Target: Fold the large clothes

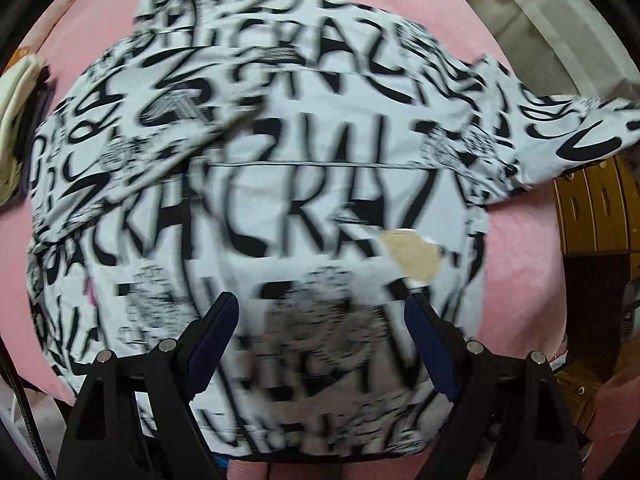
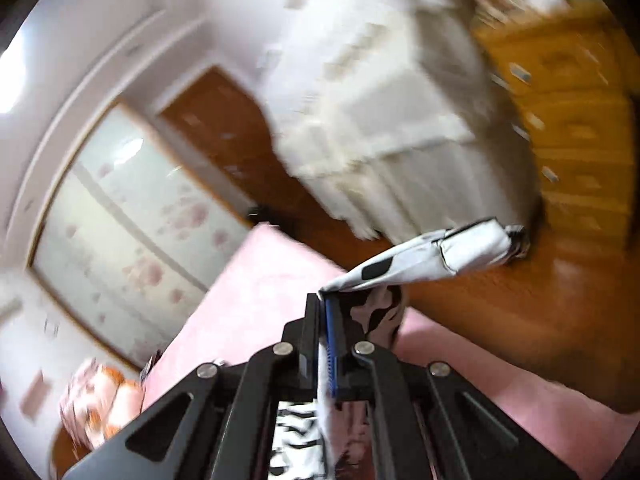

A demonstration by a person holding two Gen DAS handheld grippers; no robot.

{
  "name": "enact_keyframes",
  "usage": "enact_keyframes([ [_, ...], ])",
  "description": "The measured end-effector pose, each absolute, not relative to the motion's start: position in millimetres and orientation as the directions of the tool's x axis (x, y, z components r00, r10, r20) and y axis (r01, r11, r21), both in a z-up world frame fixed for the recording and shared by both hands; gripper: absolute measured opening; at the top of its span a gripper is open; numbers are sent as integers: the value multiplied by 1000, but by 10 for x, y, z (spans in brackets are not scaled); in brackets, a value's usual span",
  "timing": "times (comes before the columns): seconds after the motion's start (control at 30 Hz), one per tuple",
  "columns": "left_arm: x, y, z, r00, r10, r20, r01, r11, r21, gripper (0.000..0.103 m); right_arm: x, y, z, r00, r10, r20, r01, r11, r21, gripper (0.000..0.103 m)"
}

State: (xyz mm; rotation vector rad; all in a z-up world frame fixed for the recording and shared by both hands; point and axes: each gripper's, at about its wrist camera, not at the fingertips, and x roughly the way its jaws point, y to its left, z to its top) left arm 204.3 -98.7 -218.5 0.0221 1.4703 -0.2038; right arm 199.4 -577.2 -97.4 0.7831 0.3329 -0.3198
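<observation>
A large white garment (image 1: 280, 168) printed with black lettering lies spread over a pink bed sheet (image 1: 516, 256) in the left wrist view. One sleeve (image 1: 572, 136) stretches off to the right and is lifted. My left gripper (image 1: 322, 312) hangs open above the garment's lower part, pointing down, with nothing between its fingers. In the right wrist view my right gripper (image 2: 326, 300) is shut on a fold of the same black-and-white cloth (image 2: 424, 260), raised above the bed; the sleeve end sticks out past the fingertips.
A wooden chest of drawers (image 2: 568, 120) and white bedding (image 2: 380, 100) stand beyond the bed. A wooden floor (image 2: 500, 312) shows past the sheet's edge. Folded pale clothes (image 1: 16, 120) lie at the left edge of the bed. A sliding door (image 2: 132, 220) fills the left wall.
</observation>
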Motion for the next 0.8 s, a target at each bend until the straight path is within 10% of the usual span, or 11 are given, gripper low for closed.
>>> enact_keyframes([
  [0.23, 2079, 16, -2029, 138, -126, -982, 87, 990, -115, 84, 2424, -4534, -534, 932, -20, -361, 211, 842, 497, 2],
  [0.53, 2121, 1035, -2151, 163, -104, -981, -6, 994, -106, 84, 2972, -2626, -1215, 753, 89, -652, -10, 992, 124, 3],
  [0.8, 2103, 1335, -2341, 129, -87, -988, -16, 996, -90, 84, 2763, -1823, -2475, 402, 108, -909, -60, 994, 92, 16],
])
